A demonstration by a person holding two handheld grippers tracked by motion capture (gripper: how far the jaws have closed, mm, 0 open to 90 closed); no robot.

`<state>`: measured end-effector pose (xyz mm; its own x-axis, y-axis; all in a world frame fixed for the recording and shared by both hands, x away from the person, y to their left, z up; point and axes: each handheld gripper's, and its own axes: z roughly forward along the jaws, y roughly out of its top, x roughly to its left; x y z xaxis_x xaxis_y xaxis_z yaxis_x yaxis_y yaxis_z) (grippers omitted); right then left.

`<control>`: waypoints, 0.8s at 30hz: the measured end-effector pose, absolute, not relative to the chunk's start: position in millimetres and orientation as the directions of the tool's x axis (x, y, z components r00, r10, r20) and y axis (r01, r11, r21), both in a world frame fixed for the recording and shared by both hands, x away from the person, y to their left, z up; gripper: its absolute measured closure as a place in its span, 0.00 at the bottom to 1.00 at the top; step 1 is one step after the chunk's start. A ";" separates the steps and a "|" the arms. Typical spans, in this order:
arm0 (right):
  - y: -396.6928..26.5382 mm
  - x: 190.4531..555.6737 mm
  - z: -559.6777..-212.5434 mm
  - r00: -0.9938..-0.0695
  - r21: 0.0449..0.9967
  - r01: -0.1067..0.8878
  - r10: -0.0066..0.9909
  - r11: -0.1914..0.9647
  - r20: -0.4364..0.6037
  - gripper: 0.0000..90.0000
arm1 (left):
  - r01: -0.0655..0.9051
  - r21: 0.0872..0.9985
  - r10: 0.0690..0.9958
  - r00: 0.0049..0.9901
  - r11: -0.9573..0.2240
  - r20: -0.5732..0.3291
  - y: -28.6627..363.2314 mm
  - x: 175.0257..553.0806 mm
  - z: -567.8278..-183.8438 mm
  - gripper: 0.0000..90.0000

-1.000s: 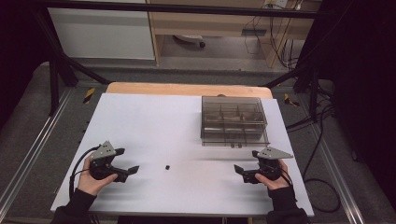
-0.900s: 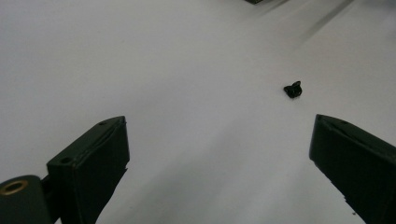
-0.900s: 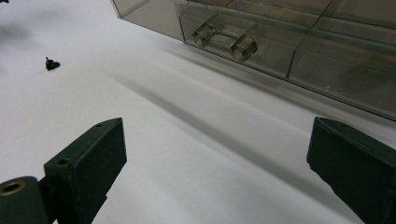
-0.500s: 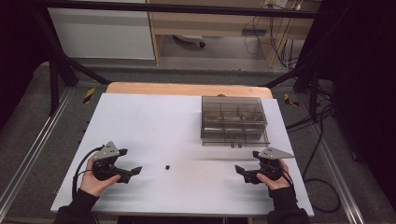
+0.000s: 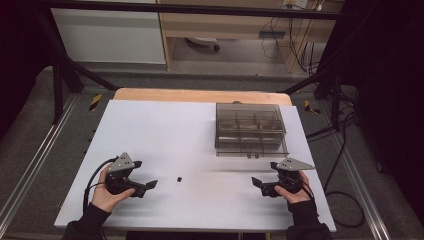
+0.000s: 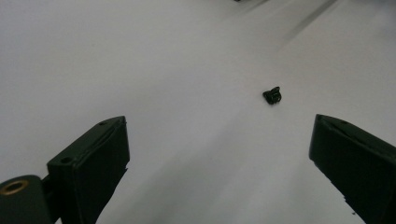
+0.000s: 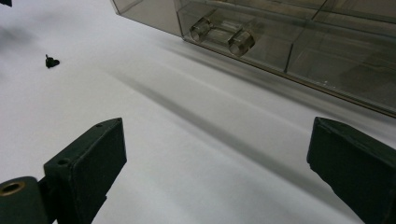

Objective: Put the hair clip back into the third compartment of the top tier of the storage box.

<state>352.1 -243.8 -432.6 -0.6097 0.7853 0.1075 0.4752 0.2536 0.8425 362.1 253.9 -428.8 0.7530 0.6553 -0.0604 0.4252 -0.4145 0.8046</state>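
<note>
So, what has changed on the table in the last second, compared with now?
Very little. The left gripper has crept a little toward the small black part, jaws open, nothing held. The right gripper has barely shifted, jaws also open and empty. The black part and the clear compartment box lie where they were on the white table.
</note>
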 end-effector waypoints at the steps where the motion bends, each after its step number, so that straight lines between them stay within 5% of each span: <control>1: -243.7 352.0 -432.5 -0.611 0.842 0.475 0.785 0.255 0.107 0.06 | 0.424 0.807 0.656 0.753 -0.412 -0.061 252.4 361.6 -428.6 0.05; 24: -243.8 351.1 -431.6 -0.609 0.847 0.469 0.787 0.251 0.103 0.06 | 0.430 0.798 0.662 0.748 -0.422 -0.053 218.9 361.2 -421.8 0.06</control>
